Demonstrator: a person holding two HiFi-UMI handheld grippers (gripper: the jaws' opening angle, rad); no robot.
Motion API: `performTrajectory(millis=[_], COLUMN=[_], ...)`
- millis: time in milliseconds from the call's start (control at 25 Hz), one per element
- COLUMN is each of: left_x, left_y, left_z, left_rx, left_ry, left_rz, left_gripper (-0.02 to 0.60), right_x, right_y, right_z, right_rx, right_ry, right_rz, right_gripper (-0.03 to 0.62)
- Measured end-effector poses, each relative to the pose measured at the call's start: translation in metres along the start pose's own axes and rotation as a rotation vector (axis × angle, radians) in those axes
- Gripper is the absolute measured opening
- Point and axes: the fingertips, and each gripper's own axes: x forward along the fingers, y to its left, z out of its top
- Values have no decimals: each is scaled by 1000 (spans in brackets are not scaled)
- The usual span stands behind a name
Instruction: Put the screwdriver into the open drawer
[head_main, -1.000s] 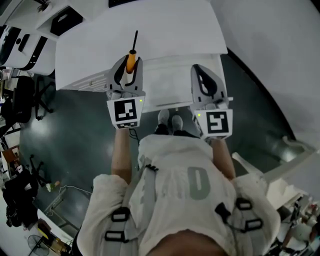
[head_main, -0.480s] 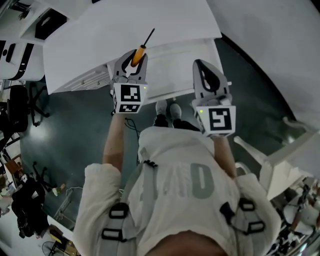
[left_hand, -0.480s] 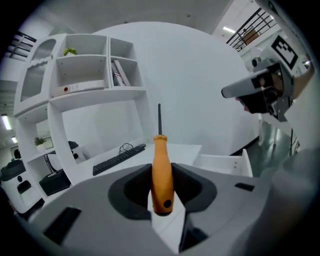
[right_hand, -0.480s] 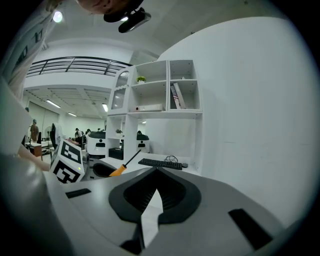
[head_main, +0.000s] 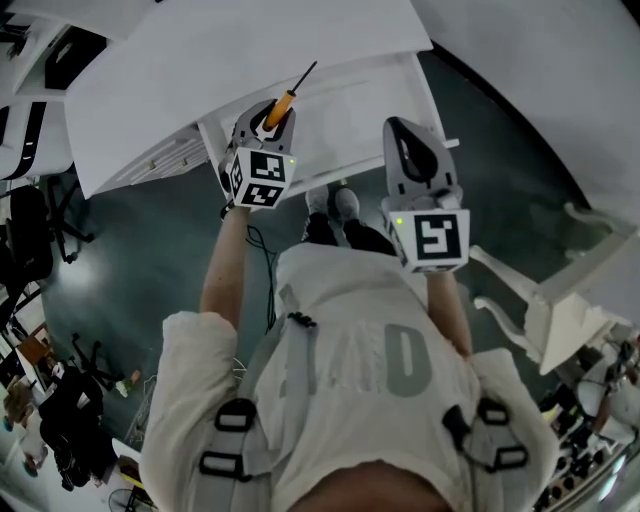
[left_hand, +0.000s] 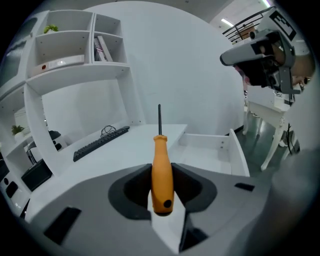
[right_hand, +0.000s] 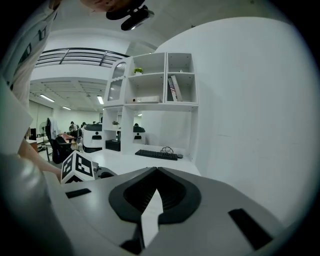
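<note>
While its jaws are standing part-way apart, the left tool (left_hand: 163, 176) is clamping the orange handle of the screwdriver (left_hand: 162, 155) between its pads, with the dark shaft pointing forward and away from the holder. The right tool (right_hand: 156, 172) is carrying nothing, its jaws lying together. Beyond the shaft the open drawer (left_hand: 210, 159) is standing pulled out of the white worktop (left_hand: 125, 150), its floor showing bare. A keyboard (left_hand: 100, 141) is lying farther back on that worktop, under a shelf unit (left_hand: 75, 55). Step in hand, as judged: bringing the screwdriver to the drawer, with placing not yet done. The next move is likely calling for the shaft to be carried rightward over the drawer's near wall, lowered inside, and the jaws then parted. The left gripper view alone is giving the seat of the handle and the drawer's inside. The head view alone is placing the left tool at the drawer's left front corner and the right tool well apart to the right. The right gripper view is showing neither drawer nor screwdriver, only shelves, keyboard and the left tool's marker cube (right_hand: 77, 167).
</note>
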Motion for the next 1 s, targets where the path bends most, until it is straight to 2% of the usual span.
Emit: performTrajectory(millis=[640,840,920,1000], left_x=[63,70,72,74], left_y=[-34,-50,-55,-58], left_z=[-80,-108,-117,-125], left_rx=[34,37,45,52], left_ry=[235,313,345,378], left_rz=[-171,-223,-246,-266], left_gripper=[118,118,118,118], right_x=[-21,-23,-24,-25], right_y=[-24,-25,-23,-22], right_z=[-24,-35,-40,-43], right_rx=[22,-4,18,83], right_ry=[83,113,129,138], right_rz=[-120,-136,-133,-125], right_gripper=[5,5,5,5])
